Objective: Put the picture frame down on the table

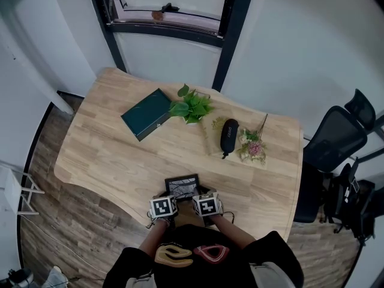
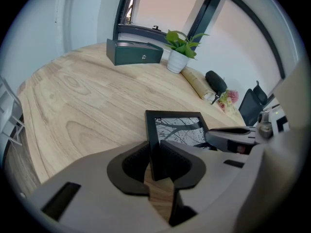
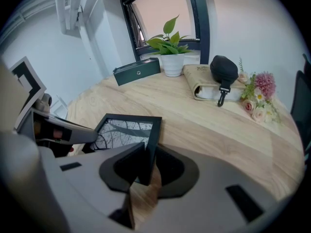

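A black picture frame with a grey branch print is held over the near edge of the wooden table. My left gripper is shut on the frame's left border. On the opposite side, my right gripper is shut on the frame's right border. In the head view both grippers, left and right, sit side by side at the frame's near end. Whether the frame touches the tabletop is unclear.
Farther back on the table lie a dark green box, a small potted plant, a black case on a rolled tan cloth, and a flower bunch. A black office chair stands at the right.
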`<state>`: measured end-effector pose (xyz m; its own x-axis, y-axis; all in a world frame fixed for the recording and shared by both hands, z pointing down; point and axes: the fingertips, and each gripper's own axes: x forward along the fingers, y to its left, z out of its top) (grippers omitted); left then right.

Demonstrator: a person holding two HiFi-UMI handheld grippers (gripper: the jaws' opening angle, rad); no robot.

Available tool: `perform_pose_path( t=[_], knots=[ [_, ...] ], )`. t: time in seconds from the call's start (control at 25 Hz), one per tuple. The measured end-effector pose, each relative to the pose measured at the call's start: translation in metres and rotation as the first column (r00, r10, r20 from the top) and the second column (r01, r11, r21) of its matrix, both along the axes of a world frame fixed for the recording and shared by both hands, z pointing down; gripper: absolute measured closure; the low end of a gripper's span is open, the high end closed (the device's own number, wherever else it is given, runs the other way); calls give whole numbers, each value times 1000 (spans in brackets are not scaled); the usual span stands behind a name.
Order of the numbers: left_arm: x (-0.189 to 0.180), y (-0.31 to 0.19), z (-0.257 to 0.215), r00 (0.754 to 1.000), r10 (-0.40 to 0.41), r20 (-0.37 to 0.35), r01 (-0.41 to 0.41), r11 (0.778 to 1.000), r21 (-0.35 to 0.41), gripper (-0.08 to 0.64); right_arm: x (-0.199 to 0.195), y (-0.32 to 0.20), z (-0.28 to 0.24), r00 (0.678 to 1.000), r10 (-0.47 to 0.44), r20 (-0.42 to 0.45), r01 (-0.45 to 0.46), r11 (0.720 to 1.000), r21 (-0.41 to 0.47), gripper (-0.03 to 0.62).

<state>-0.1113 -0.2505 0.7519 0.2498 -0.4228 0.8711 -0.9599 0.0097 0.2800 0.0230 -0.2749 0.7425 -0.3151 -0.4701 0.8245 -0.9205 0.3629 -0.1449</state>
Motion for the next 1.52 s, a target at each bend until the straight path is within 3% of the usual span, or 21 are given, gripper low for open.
perform_pose_path(
  t=[0.44,0.84,1.12,1.52],
  knots=[
    [-1,-2,0,1000,-25,-17,25,1000,-2,477,1,-1,-1,1000,3,18,-3,1000,8,508],
    [-6,-10,-19,999,-45,3,45,993,113,421,5,-7,-27,993,21,115,-31,996,80,457],
    [4,-9,-48,998,-20,-58,31,980,198,410,7,-9,-63,990,23,142,-51,979,197,453],
    [21,2,-95,983,16,-184,51,934,353,437,3,14,-106,980,1,198,-65,947,315,448]
  ],
)
